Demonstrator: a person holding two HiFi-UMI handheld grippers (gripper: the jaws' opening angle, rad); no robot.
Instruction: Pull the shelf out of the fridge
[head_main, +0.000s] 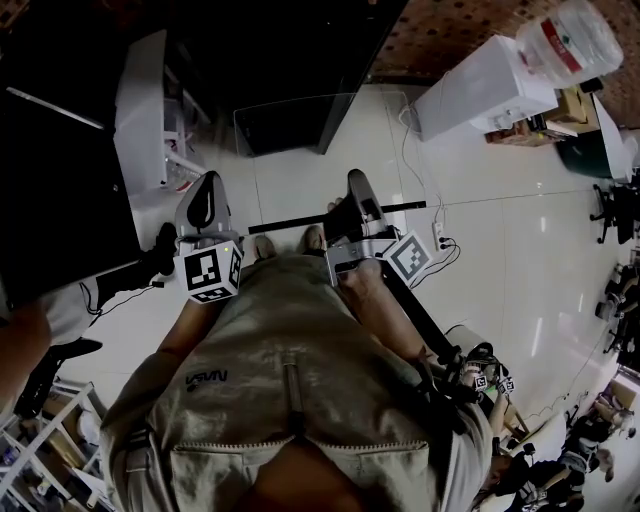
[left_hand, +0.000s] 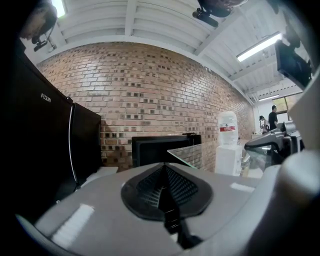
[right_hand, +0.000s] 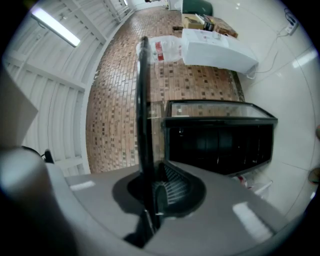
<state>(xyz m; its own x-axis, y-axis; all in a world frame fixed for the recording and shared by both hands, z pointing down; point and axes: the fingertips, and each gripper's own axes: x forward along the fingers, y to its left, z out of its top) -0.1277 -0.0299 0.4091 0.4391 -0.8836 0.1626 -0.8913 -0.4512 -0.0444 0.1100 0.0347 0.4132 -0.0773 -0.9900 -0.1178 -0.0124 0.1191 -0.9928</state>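
The shelf is a clear glass pane (head_main: 320, 150) with a black front rim (head_main: 300, 220), held level above the white floor, clear of the fridge. My right gripper (head_main: 345, 212) is shut on that rim; in the right gripper view the black rim (right_hand: 142, 125) runs straight up between the jaws of that gripper (right_hand: 152, 200). My left gripper (head_main: 207, 185) hovers left of the shelf, shut and holding nothing. In the left gripper view this gripper (left_hand: 165, 192) has its pads pressed together, and the glass pane (left_hand: 200, 150) shows ahead to the right. The tall black fridge (left_hand: 45, 130) stands at the left.
The fridge's white door liner (head_main: 140, 110) stands open at the left. A low black cabinet (head_main: 290, 120) sits ahead against the brick wall. A white water dispenser (head_main: 485, 85) with a bottle (head_main: 570, 40) stands at the right, with cables (head_main: 420, 170) on the floor. Another person's arm (head_main: 20, 340) is at far left.
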